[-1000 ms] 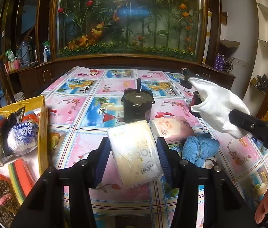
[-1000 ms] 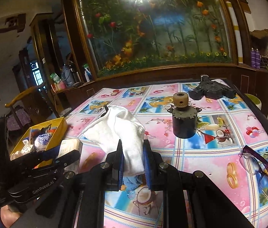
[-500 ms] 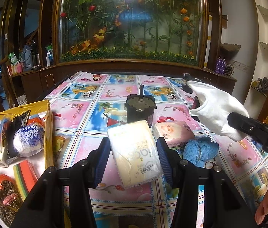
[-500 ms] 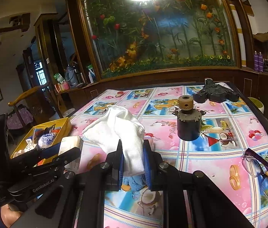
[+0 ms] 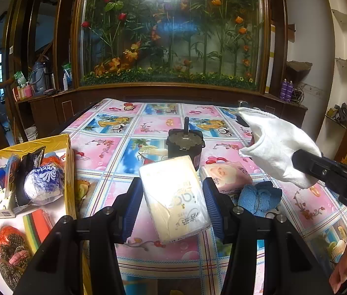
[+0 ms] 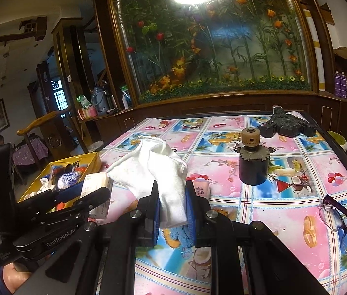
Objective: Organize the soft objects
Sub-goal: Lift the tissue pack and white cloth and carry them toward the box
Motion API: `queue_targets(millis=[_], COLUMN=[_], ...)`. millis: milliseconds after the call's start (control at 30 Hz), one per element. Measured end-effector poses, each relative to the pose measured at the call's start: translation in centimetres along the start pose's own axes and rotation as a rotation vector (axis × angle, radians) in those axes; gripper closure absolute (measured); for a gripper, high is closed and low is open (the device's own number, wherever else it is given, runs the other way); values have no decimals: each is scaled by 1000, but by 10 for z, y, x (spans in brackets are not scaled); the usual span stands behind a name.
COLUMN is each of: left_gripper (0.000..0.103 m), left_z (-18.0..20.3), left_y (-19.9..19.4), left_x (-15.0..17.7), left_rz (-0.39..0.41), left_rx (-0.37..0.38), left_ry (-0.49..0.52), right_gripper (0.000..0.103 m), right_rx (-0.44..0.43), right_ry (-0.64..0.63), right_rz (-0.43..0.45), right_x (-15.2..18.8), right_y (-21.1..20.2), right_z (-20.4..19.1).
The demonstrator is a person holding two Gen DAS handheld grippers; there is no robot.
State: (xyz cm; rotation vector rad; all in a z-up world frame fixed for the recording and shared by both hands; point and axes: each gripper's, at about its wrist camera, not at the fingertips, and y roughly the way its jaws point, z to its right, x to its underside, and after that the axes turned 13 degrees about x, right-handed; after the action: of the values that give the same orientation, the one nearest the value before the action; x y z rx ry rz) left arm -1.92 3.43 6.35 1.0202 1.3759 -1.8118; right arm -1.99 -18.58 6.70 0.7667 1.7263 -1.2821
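Dark motor [image 6: 254, 164] stands mid-table [image 6: 296, 196]; bare cloth around.

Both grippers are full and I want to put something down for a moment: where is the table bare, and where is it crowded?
Bare tablecloth lies between the dark motor and the glasses, and on the far side behind the motor. The yellow box is packed. The strip before the left gripper is crowded with the pink tissue pack and blue cloth.

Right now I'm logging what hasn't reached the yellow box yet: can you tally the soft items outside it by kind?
Tissue packs: 2 — cream pack in the left gripper, pink pack on the table
White cloths: 1 — white cloth in the right gripper
Blue knitted items: 1 — blue knit
Total: 4
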Motion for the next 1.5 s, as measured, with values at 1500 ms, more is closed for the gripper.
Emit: queue_targets(millis=[1500], left_gripper=[54], left_z=[-5], left_y=[-32], left_x=[-3], left_rz=[107], left_rx=[-22], left_ry=[-20], right_gripper=[84], right_rx=[-61], right_ry=[32], right_rz=[20], right_x=[6], right_y=[-7], right_z=[-33])
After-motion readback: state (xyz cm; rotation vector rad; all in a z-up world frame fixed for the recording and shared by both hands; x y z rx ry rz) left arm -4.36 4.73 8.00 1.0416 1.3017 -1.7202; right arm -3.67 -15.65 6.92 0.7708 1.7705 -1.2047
